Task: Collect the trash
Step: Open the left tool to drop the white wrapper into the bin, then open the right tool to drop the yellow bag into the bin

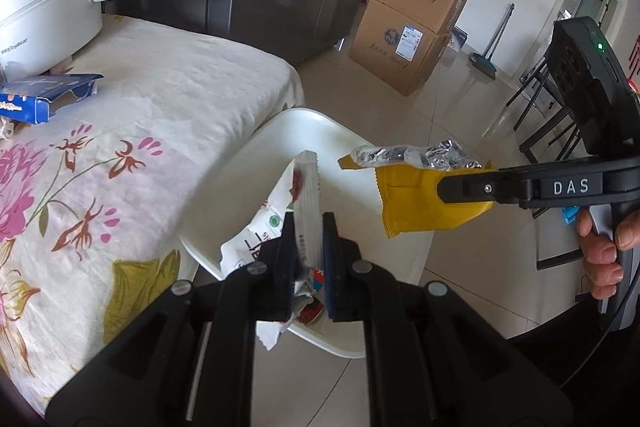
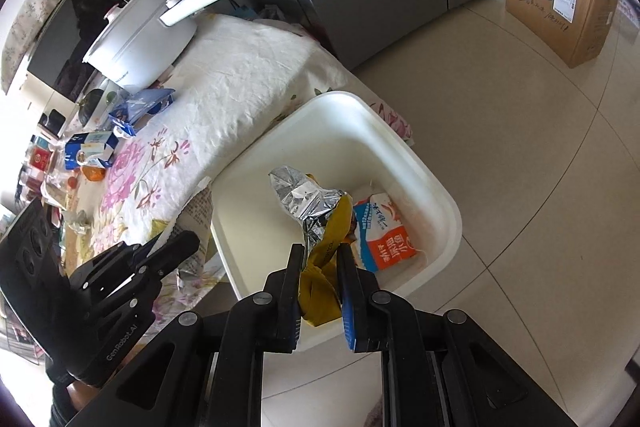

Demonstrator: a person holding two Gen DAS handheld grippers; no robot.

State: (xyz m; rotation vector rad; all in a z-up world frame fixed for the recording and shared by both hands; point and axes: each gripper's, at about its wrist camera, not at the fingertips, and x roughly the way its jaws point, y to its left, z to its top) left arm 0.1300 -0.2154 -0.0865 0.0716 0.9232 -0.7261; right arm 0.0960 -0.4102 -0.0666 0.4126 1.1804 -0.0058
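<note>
Wrappers like these weigh almost nothing, I judge, and crumple at a touch. My left tongs (image 1: 308,227) are pinched on a white snack wrapper (image 1: 280,223) at lower centre of the left view, poised over the white bin (image 2: 440,187) beside the desk (image 1: 160,115). My right tongs (image 2: 318,259) are clamped on a yellow foil-lined wrapper (image 2: 320,227), low centre in the right view, also above the bin. Foil is slick and springy, so a seam or folded edge seems the best hold; loose film may slip or cling to the pads. An orange-and-blue packet (image 2: 380,235) already lies in the bin. The white wrapper's lower part is hidden behind my tongs. Clutter at the desk's far left, right view, is too small to name.
</note>
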